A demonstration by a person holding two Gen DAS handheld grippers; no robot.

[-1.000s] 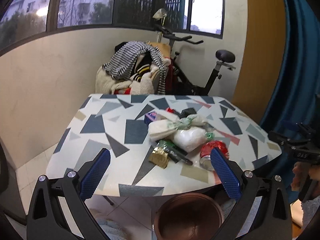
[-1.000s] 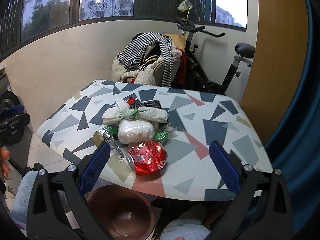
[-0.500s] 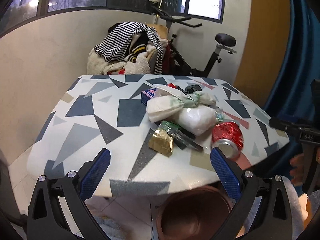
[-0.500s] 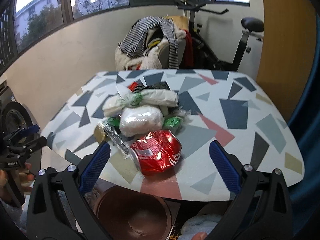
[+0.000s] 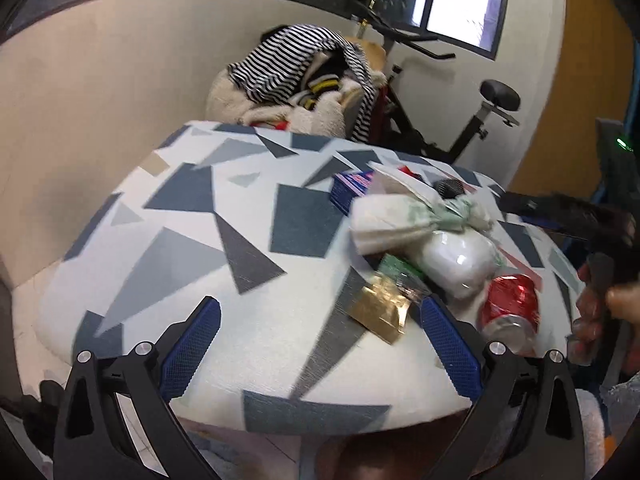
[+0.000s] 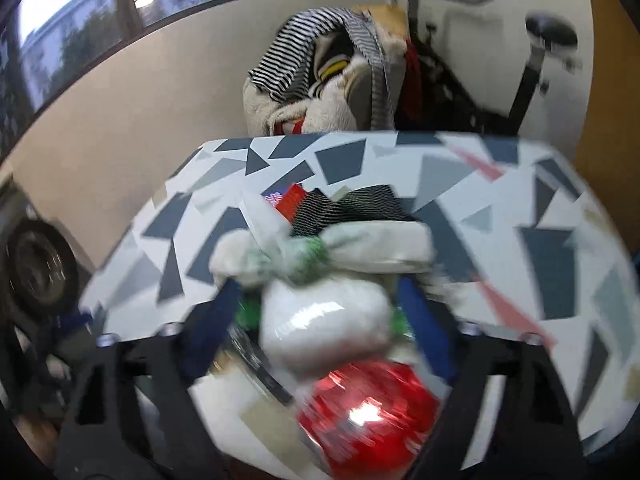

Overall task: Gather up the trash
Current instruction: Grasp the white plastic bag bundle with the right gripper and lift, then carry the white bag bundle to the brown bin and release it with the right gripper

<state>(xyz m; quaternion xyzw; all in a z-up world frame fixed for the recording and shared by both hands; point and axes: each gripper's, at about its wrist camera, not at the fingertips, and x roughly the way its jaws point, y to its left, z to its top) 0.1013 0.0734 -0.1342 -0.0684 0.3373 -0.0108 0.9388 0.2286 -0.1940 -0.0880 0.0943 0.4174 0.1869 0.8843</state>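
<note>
The trash pile lies on the tabletop [image 5: 248, 344]: a red can [image 6: 372, 412] nearest the edge, a white bag [image 6: 324, 324] just behind it. The right tool [image 6: 320, 316] is spread either side of the white bag; the left tool [image 5: 320, 332] is spread, holding nothing, beside a gold wrapper [image 5: 378, 314]. No writing is readable through the blur.

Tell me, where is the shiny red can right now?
The crushed red can lies on its side near the front edge of the patterned table, low right in the left wrist view, just in front of the white plastic bag and right of the gold wrapper.
</note>
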